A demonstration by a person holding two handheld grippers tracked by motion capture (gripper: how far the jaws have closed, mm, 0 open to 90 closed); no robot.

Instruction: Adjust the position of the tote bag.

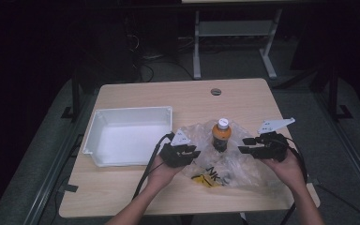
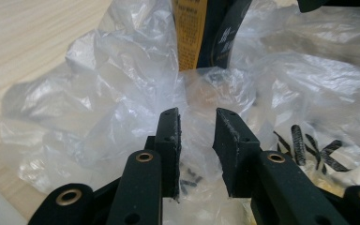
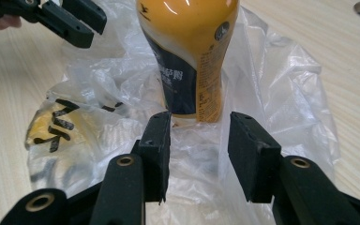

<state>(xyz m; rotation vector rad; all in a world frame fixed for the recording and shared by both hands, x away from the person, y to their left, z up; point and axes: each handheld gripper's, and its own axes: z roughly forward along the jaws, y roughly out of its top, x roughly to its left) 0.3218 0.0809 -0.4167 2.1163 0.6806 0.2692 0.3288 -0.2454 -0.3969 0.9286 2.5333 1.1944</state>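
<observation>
Orange drink bottle with a white cap and a dark label (image 1: pixel 221 135) stands straight up in the middle of a crinkly clear plastic bag with black letters (image 1: pixel 225 164). The bag lies flat and open on the light wooden counter (image 1: pixel 136 187), and the bottle sits on top of it, with the plastic puffed up around its bottom. Its long side goes up and down, cap on top.

The left gripper (image 1: pixel 187 153) is on one side of the bottle and the right gripper (image 1: pixel 249 145) is on the other side. The bottle is between them. Both are close to it, but neither one touches it. From above, the right one looks a little nearer to the bottle, though it is hard to be sure.

In the left gripper view, the jaws of the left gripper (image 2: pixel 197 136) are spread apart. Nothing is pinched between them. Bag plastic lies just past the tips, and the bottle's lower part (image 2: pixel 206 33) is straight ahead and farther off.

In the right gripper view, the jaws of the right gripper (image 3: pixel 199 145) are spread too, with nothing in them. The bottle (image 3: pixel 192 56) stands right in front of the gap, a bit to the left of its middle.

A white plastic bin with low walls (image 1: pixel 166 115) waits on the counter, on the left side, just beside the bag.

I think the bottle is the next thing to grab. The right jaws already face it, so they would go forward and squeeze its sides.
</observation>
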